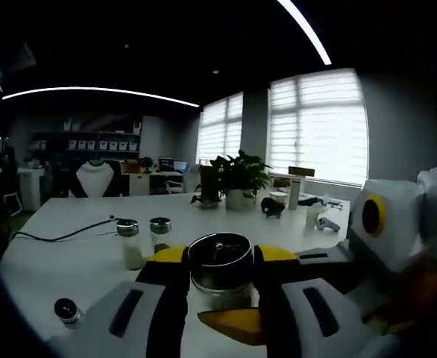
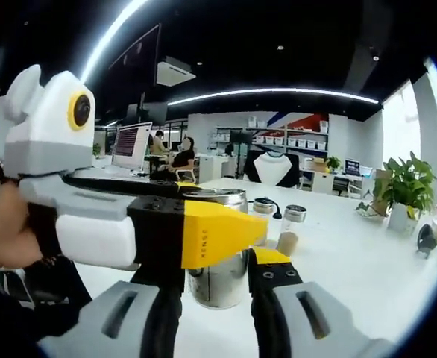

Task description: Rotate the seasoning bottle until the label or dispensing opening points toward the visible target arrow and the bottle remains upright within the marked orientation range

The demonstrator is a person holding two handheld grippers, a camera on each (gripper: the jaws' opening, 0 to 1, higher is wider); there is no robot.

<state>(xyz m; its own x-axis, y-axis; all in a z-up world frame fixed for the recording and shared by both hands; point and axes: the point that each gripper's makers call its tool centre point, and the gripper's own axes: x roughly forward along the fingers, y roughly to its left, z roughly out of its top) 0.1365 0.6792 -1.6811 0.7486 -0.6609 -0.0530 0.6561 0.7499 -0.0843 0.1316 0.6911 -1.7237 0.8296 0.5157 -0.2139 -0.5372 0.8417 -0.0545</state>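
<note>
Shakers [image 1: 144, 240] stand on white table [image 1: 77, 224] (office, bright windows [image 1: 317, 127]).

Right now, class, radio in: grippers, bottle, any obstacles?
Left gripper and right gripper both closed on the steel seasoning bottle, upright. Two small shakers stand just behind. No target arrow visible.

A: The seasoning bottle [image 1: 219, 270] looks like brushed metal, shiny on its side wall, with a dark glossy lid.

B: Agreed. In the right gripper view its steel side [image 2: 220, 280] mirrors the room. And the claws?

A: The left claw [image 1: 220, 291] is matt black plastic with yellow tips; the right claw [image 2: 217, 287] is the same, with smooth grey-white shells.

B: The surface [image 1: 62, 253] is smooth, white, faintly glossy.

A: The two small shakers [image 1: 145, 240] near its middle are clear glass with shiny metal caps.
</note>
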